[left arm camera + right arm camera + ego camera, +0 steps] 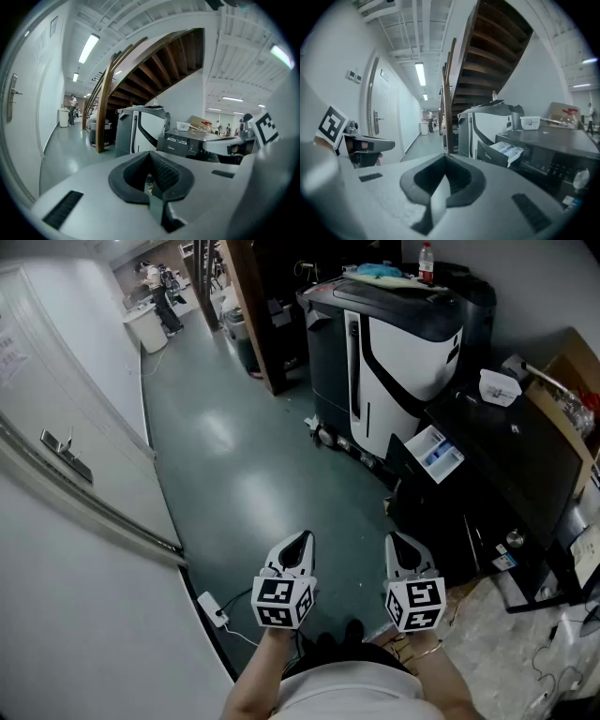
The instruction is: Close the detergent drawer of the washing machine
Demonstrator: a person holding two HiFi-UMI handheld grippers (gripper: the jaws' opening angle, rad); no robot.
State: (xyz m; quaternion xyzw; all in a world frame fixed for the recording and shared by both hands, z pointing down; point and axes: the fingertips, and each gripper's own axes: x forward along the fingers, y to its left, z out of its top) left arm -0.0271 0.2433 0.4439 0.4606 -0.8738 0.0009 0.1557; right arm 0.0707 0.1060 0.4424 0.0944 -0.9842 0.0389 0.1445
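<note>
floor (244, 484): glossy grey-green, ceiling light mirrored ahead of you | your left: white wall (84, 615), a door (47, 371) with a metal door handle (66, 448) | far: corridor, white bin (145, 329) — wooden staircase (154, 65) rising overhead | right: cardboard box (572, 404) against the grey wall (534, 287) | light: tube lamps (89, 48) on the ceiling

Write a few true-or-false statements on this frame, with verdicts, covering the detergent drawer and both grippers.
1. The detergent drawer stands pulled out of the washing machine. True.
2. The right gripper touches the drawer. False: it hangs well short of it.
3. The right gripper and the left gripper are both shut and empty. True.
4. The left gripper holds the white tub. False: the tub sits on top of the washing machine.
</note>
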